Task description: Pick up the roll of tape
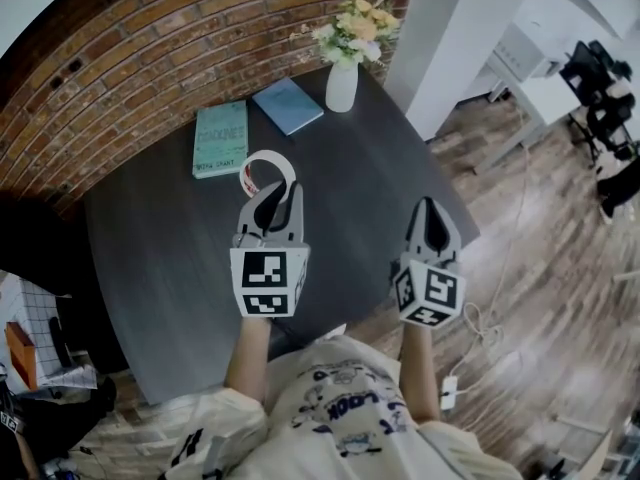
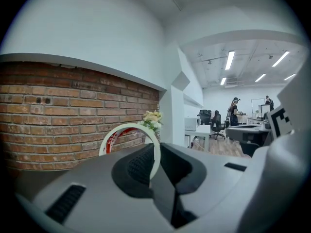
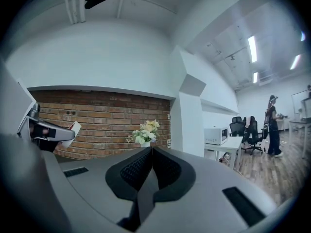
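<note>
The roll of tape (image 1: pixel 268 171) is a thin white ring with red print inside. My left gripper (image 1: pixel 277 190) is shut on its near rim and holds it up above the dark table (image 1: pixel 160 268). In the left gripper view the roll of tape (image 2: pixel 127 135) stands upright on edge, its rim pinched between the jaws. My right gripper (image 1: pixel 432 208) hovers to the right over the table's corner, shut with nothing between its jaws. In the right gripper view the right gripper (image 3: pixel 149 152) points level at the brick wall.
Behind the tape lie a green book (image 1: pixel 220 138) and a blue book (image 1: pixel 288 105), with a white vase of flowers (image 1: pixel 345 63) beyond them. A brick wall (image 1: pixel 120 58) runs along the back, a white pillar (image 1: pixel 440 38) stands right of the table.
</note>
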Demonstrator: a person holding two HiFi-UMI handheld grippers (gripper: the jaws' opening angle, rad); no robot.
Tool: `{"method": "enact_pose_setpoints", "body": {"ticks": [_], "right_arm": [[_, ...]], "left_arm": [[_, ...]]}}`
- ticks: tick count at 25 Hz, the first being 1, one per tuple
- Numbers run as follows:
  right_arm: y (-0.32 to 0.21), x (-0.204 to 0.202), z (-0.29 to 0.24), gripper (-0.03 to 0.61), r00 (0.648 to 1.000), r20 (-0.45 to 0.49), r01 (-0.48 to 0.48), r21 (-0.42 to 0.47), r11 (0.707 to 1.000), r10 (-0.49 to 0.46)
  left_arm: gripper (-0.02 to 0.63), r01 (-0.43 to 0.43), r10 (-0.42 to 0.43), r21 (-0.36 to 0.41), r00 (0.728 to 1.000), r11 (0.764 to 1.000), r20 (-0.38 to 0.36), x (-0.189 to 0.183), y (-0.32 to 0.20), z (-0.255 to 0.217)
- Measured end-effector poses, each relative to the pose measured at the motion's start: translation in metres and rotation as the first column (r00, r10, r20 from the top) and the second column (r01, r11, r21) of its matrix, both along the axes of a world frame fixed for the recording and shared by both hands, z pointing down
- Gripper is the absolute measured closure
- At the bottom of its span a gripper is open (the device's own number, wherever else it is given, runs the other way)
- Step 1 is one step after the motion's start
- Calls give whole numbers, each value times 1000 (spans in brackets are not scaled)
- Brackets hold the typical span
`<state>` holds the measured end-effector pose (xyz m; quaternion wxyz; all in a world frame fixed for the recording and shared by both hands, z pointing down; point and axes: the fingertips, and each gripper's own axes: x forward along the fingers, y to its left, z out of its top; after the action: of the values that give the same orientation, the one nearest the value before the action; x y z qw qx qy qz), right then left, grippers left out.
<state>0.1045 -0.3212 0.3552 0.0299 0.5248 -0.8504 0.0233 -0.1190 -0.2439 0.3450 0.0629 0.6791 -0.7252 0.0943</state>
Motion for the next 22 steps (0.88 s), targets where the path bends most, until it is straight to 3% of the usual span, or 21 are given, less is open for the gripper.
{"method": "enact_pose_setpoints", "body": {"ticks": [22], "right_arm": [[7, -1, -7, 575, 1000, 0, 29, 16, 999, -29]], "left_arm": [[574, 16, -16, 45, 1000, 999, -1, 5, 5, -13]]}}
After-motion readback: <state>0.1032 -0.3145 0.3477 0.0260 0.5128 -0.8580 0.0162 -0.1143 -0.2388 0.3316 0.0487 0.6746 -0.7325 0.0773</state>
